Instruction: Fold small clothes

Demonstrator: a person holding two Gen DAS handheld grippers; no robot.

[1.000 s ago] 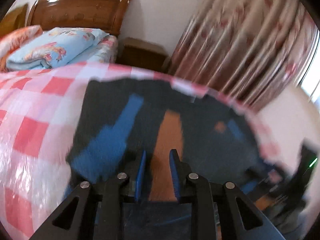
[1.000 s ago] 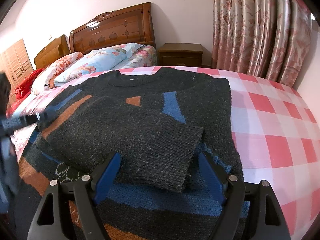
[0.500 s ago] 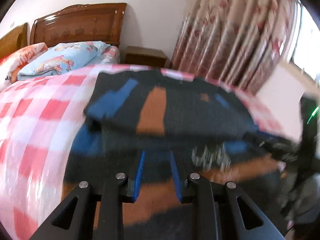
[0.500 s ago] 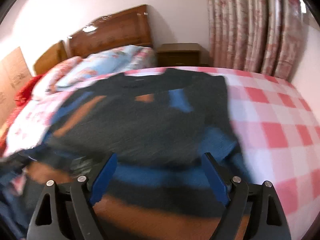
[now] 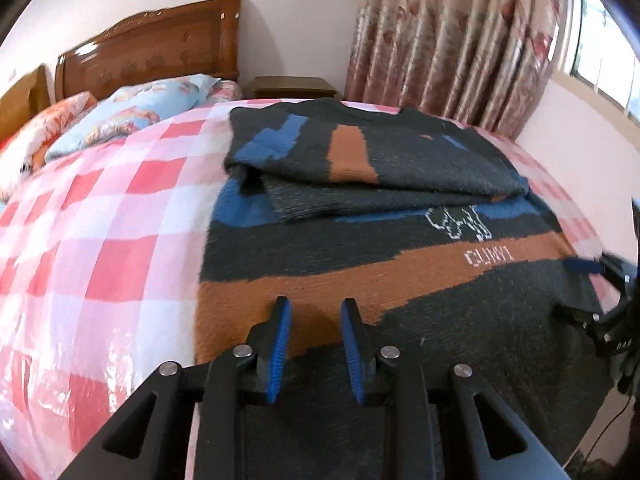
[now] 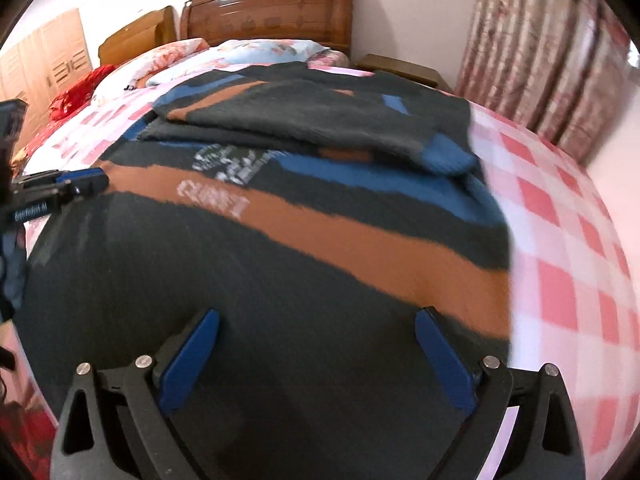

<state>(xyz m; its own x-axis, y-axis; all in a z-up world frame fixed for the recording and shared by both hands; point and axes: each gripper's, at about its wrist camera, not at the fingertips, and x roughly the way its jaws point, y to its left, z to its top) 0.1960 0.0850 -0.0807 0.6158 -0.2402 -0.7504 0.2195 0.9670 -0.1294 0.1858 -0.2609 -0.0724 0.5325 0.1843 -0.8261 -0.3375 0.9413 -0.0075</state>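
Knitted dark sweater [image 5: 400, 264] lies on the checked bed [image 5: 100, 240], sleeves folded across its chest. Both tools have drawn back to its near hem: left tool [image 5: 315, 344] narrowly parted, right tool [image 6: 316, 364] spread wide, both empty, ready to fold it upward.

Fuzzy knit sweater [image 5: 400, 280] on glossy plastic-covered checked bedspread [image 5: 100, 240].

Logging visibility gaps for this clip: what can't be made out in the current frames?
- Sweater hem: cut off behind the left gripper at the bottom edge of the left view; same under the right gripper in the right view.
- White lettering: motion-blurred in the right view, unreadable.
- Sleeves: folded across the chest, hiding the pattern underneath.
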